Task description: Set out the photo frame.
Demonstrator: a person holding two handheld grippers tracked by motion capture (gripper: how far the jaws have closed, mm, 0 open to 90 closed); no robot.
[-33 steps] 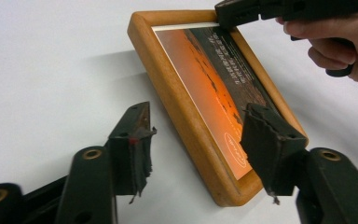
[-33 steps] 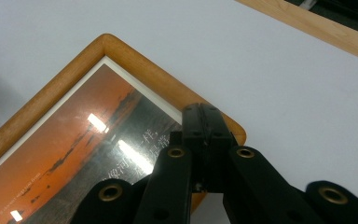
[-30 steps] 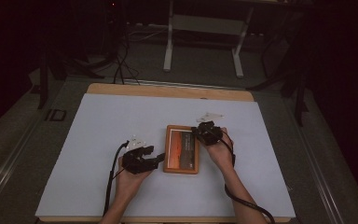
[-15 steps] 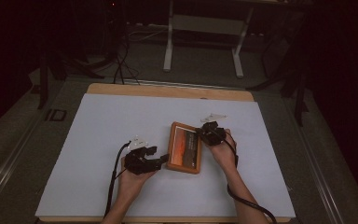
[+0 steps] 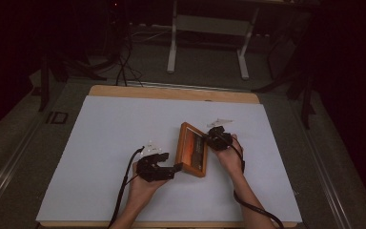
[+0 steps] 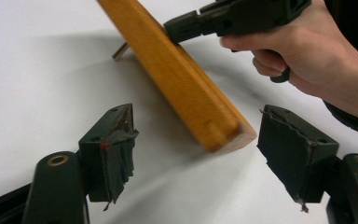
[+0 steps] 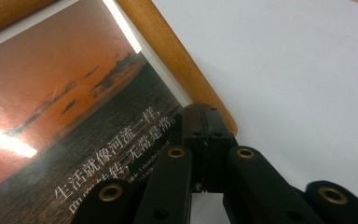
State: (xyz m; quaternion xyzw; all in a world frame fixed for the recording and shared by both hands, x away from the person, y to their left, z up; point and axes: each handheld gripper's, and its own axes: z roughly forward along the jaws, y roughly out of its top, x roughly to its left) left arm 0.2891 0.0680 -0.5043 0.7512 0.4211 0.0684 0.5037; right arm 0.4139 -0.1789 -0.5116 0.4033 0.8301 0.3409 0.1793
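While the white-covered counter carries it mid-table, the wooden picture frame stands tilted, stiff but with a breakable front; grip its rim. The right gripper pinches the frame's edge; the left gripper, jaws just opened wide, flanks a corner. The right gripper view shows the sunset print.

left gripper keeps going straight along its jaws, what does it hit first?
Probably the near corner of the wooden picture frame. It sits just ahead of the left gripper, between its open jaws, which have just been opening. Depth is unclear.
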